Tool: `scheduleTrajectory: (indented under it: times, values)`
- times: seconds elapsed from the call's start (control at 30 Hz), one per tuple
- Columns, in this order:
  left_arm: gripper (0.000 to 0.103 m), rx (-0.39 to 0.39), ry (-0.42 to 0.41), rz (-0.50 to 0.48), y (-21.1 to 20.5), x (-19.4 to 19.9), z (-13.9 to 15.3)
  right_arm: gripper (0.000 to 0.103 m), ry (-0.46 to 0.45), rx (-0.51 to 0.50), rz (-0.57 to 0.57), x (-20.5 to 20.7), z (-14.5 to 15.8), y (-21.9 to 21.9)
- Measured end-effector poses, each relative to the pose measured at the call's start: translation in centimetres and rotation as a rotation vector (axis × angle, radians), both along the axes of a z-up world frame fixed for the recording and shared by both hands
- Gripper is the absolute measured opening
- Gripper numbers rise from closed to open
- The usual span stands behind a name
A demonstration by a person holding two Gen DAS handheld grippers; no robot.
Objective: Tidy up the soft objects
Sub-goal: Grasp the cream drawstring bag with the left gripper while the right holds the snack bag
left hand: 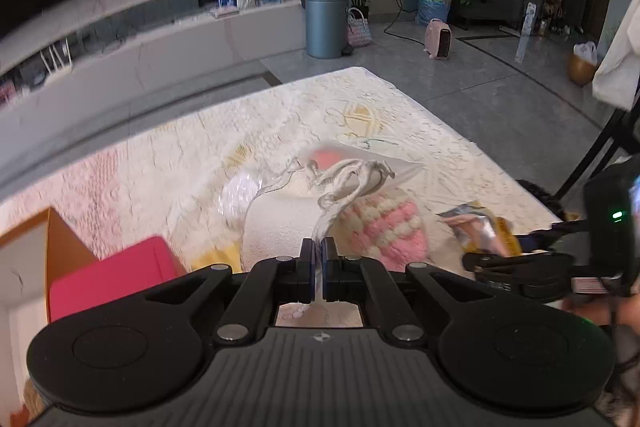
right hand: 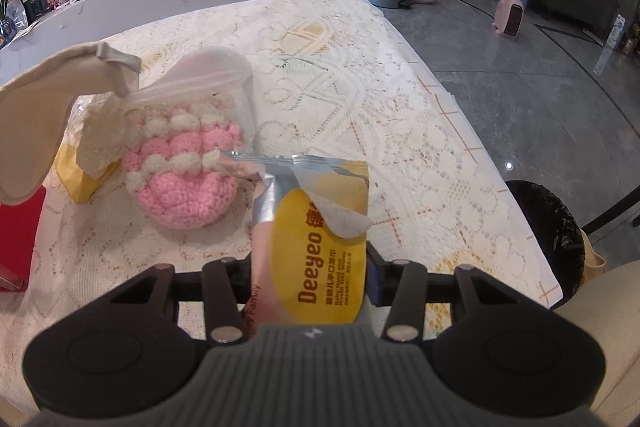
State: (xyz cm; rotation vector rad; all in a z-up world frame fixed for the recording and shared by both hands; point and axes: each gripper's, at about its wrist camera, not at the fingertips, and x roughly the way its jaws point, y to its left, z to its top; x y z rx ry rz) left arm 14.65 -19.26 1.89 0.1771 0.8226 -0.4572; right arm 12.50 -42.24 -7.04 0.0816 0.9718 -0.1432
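My left gripper [left hand: 318, 243] is shut on a thin pale strap [left hand: 326, 215] that runs up to the bunched handles of a cream cloth bag [left hand: 276, 231]. In the right wrist view that cream bag [right hand: 44, 115] hangs lifted at the left. A pink and white crocheted ball [right hand: 184, 187] sits partly inside a clear plastic bag [right hand: 216, 67] on the lace-covered table [right hand: 360, 87]. My right gripper [right hand: 316, 267] is shut on a yellow Deeyeo wipes pack [right hand: 320, 259], whose white label flap is peeled back. Its left finger is hidden behind the pack.
A yellow packet [right hand: 76, 171] lies under the cream bag. A red box [left hand: 112, 275] and an orange-edged box [left hand: 40, 247] stand at the left. The table's edge runs along the right, with a black bin [right hand: 548, 227] below it on the floor.
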Motion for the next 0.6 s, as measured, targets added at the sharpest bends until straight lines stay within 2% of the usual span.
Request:
scheduleTrajectory:
  times: [0.07, 0.13, 0.2, 0.27, 0.37, 0.43, 0.47, 0.5, 0.53, 0.57, 0.6]
  values:
    - [0.003, -0.096, 0.088, 0.001, 1.0, -0.2, 0.6, 0.047, -0.005, 0.006, 0.006, -0.1, 0.1, 0.1]
    - [0.003, -0.137, 0.101, -0.008, 1.4, -0.5, 1.0, 0.047, -0.006, 0.005, 0.007, -0.2, 0.1, 0.2]
    - [0.0, -0.058, 0.053, -0.03, 0.5, -0.4, 0.4, 0.047, 0.0, 0.003, 0.005, -0.1, 0.1, 0.2]
    - [0.0, 0.011, 0.072, 0.014, 0.0, 0.5, -1.2, 0.047, 0.007, -0.001, 0.005, 0.0, 0.0, 0.2]
    - [0.0, -0.02, 0.206, 0.033, -0.2, 2.1, -4.1, 0.047, 0.009, -0.003, 0.014, 0.0, -0.1, 0.3]
    - [0.002, -0.022, 0.243, 0.024, -0.7, 2.1, -5.4, 0.047, 0.009, 0.0, 0.013, 0.0, -0.2, 0.2]
    - [0.008, -0.019, 0.235, 0.015, -1.1, 1.9, -5.6, 0.047, 0.01, -0.001, 0.011, 0.0, -0.2, 0.2]
    - [0.024, -0.016, 0.22, 0.003, -1.5, 1.7, -5.9, 0.047, 0.013, -0.003, 0.009, 0.0, -0.3, 0.2]
    - [0.034, -0.015, 0.207, -0.012, -1.8, 1.5, -6.1, 0.047, 0.016, -0.003, 0.009, 0.1, -0.3, 0.2]
    - [0.057, -0.014, 0.199, -0.022, -2.0, 1.3, -6.2, 0.047, 0.019, -0.004, 0.01, 0.1, -0.4, 0.2]
    - [0.071, -0.01, 0.198, -0.027, -2.4, 1.2, -6.5, 0.047, 0.024, -0.006, 0.011, 0.2, -0.5, 0.3]
